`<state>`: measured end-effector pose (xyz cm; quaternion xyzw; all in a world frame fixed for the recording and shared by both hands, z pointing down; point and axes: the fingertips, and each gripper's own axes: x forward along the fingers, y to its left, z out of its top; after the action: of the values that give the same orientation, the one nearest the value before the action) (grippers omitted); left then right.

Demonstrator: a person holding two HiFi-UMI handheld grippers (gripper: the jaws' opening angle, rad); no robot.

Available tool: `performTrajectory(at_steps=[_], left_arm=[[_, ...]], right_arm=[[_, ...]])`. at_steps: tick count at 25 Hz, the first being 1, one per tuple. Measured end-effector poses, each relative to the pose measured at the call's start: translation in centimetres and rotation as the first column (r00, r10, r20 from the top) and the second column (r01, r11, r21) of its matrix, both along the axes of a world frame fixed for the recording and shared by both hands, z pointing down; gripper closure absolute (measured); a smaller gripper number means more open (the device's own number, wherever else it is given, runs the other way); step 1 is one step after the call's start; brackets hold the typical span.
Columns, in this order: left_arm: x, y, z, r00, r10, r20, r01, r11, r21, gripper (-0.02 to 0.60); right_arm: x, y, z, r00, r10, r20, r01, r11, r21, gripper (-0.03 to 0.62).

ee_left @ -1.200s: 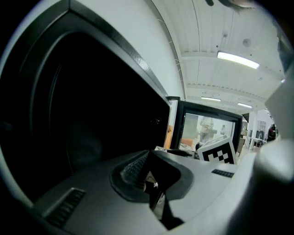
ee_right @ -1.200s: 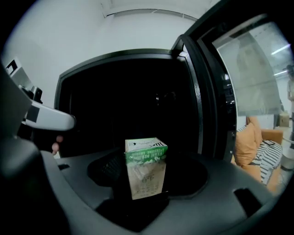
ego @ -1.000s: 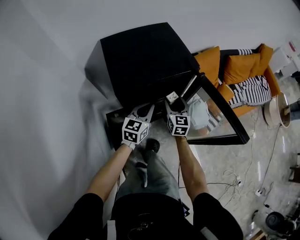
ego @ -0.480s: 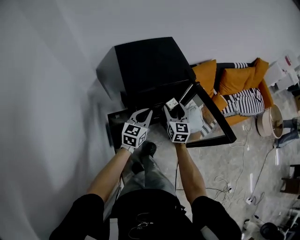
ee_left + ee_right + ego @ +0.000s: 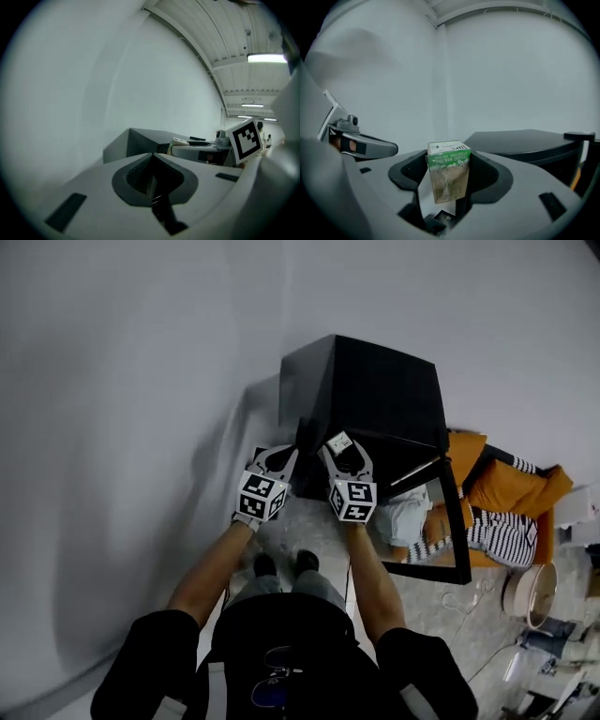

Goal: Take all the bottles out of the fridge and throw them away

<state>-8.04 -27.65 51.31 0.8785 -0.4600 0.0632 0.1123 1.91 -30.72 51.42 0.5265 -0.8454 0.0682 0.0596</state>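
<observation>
Left gripper (image 5: pixel 279 457): jaws pressed together with nothing between them, held just beside the fridge's front left corner.
Right gripper (image 5: pixel 342 452): jaws clamped on a small green-and-white carton (image 5: pixel 449 171), which stood upright with its top above the jaws.
Carton: outside the fridge, in front of its upper front edge.
Fridge (image 5: pixel 370 390): black and low, set near the white wall (image 5: pixel 141 381).
Fridge door (image 5: pixel 454 521): swung open to the person's right, its far edge near an orange sofa (image 5: pixel 511 491).
Open room: pale floor (image 5: pixel 314 532) lay bare between the person's feet and the fridge; the wall closed in the left side.
</observation>
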Motion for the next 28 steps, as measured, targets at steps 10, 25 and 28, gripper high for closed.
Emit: performTrajectory(at_steps=[10,25,28], left_arm=[[-9.4,4.0,-1.5,0.933,-0.359,0.005,0.359,0.933,0.002,0.583],[-12.3,9.7,2.3,0.824,-0.564,0.053,0.566,0.822,-0.054,0.583],[-12.4,10.2,3.8,0.818,-0.572,0.057,0.575,0.815,-0.073,0.583]], right_arm=[[-10.3,0.4,-1.9,0.937,-0.351,0.001,0.351,0.936,0.005,0.304],[-14.6,2.5,2.6,0.822,-0.57,-0.001,0.568,0.821,-0.059,0.303],[-15.2,2.8,4.7,0.809,-0.588,-0.006,0.586,0.806,-0.082,0.303]])
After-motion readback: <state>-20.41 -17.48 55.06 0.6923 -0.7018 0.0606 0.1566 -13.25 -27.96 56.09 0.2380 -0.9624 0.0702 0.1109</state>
